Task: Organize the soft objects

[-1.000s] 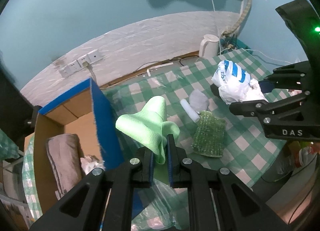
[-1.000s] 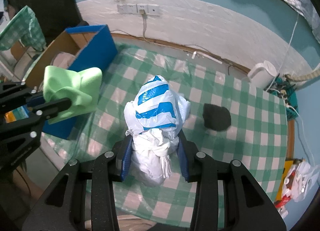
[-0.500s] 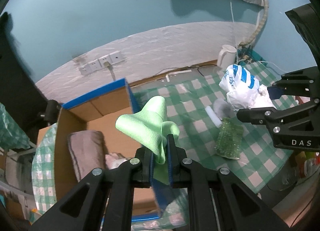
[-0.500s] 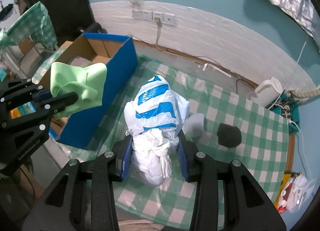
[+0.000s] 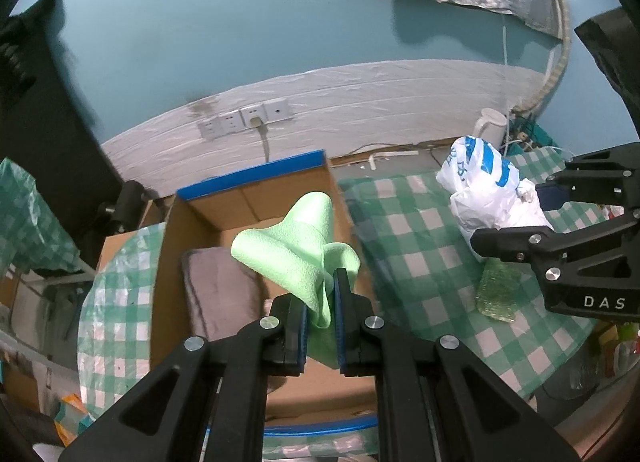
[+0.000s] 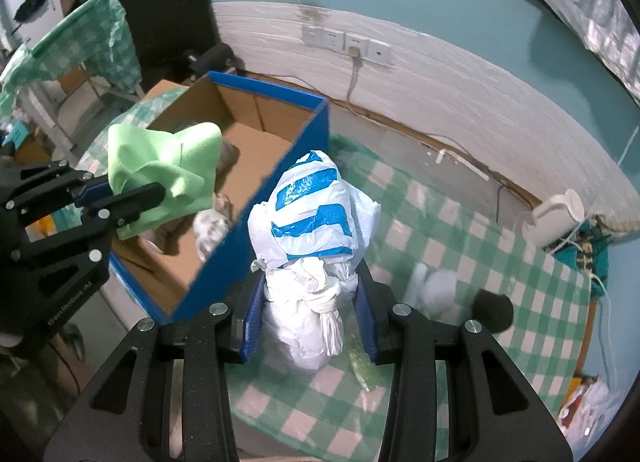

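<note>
My left gripper (image 5: pixel 322 294) is shut on a light green cloth (image 5: pixel 292 246) and holds it over the open blue cardboard box (image 5: pixel 248 178). A grey folded towel (image 5: pixel 218 286) lies inside the box. My right gripper (image 6: pixel 310 302) is shut on a white and blue plastic bag (image 6: pixel 316 218), held above the checkered table just right of the box (image 6: pixel 256 230). The green cloth also shows in the right wrist view (image 6: pixel 160 166), and the bag in the left wrist view (image 5: pixel 480 182).
A green glittery pouch (image 5: pixel 498 294) lies on the green checkered tablecloth (image 5: pixel 416 250). A black soft lump (image 6: pixel 494 308) and a pale grey item (image 6: pixel 440 288) lie to the right. A white kettle (image 6: pixel 554 218) stands at the back corner by the wall.
Both grippers have moved left with their loads. The green cloth now hangs over the box's inside, and the bag is closer to the box's blue side.
</note>
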`<state>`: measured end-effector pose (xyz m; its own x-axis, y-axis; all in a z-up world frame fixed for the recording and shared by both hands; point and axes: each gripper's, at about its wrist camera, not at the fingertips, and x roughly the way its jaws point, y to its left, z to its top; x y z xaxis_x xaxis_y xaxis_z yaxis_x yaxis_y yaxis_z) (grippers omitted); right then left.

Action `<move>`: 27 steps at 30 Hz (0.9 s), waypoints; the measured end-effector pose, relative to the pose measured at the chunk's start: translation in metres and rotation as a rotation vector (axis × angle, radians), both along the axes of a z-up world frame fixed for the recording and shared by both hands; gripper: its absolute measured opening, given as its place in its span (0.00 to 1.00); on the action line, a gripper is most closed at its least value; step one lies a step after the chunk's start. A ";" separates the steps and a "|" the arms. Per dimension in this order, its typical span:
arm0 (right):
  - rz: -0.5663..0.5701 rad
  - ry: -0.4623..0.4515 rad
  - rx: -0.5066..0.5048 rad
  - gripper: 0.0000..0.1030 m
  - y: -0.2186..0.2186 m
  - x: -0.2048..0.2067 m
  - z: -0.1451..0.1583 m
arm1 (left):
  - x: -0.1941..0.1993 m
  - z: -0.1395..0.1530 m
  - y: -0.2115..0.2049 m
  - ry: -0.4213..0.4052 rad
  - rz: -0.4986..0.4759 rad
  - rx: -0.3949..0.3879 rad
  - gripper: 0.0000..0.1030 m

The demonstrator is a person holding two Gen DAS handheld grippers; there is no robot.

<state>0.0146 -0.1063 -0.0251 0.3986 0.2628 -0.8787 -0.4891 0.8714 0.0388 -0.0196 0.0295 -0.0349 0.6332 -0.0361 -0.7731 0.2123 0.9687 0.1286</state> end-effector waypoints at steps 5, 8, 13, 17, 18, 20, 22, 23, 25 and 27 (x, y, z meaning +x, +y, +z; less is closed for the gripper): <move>0.040 0.005 -0.001 0.38 0.026 0.002 0.001 | -0.001 -0.002 0.021 0.001 0.037 -0.008 0.11; 0.064 0.014 -0.006 0.38 0.044 0.005 -0.002 | -0.001 -0.004 0.033 -0.003 0.060 0.000 0.11; 0.093 0.034 -0.010 0.38 0.070 0.009 -0.009 | 0.002 -0.010 0.052 0.020 0.103 -0.001 0.11; 0.112 0.048 -0.009 0.38 0.084 0.014 -0.015 | 0.005 -0.018 0.067 0.042 0.137 -0.008 0.11; 0.116 0.055 -0.009 0.38 0.089 0.015 -0.018 | 0.005 -0.019 0.069 0.044 0.142 -0.008 0.11; 0.120 0.063 -0.011 0.38 0.094 0.017 -0.022 | 0.006 -0.022 0.075 0.052 0.155 -0.010 0.11; 0.125 0.074 -0.008 0.38 0.099 0.020 -0.027 | 0.007 -0.026 0.082 0.059 0.166 -0.015 0.11; 0.128 0.080 -0.007 0.38 0.101 0.021 -0.030 | 0.007 -0.028 0.084 0.062 0.168 -0.017 0.11; 0.135 0.096 -0.015 0.38 0.106 0.024 -0.037 | 0.008 -0.032 0.089 0.069 0.176 -0.017 0.11; 0.142 0.106 -0.017 0.38 0.110 0.026 -0.042 | 0.010 -0.036 0.094 0.080 0.185 -0.024 0.11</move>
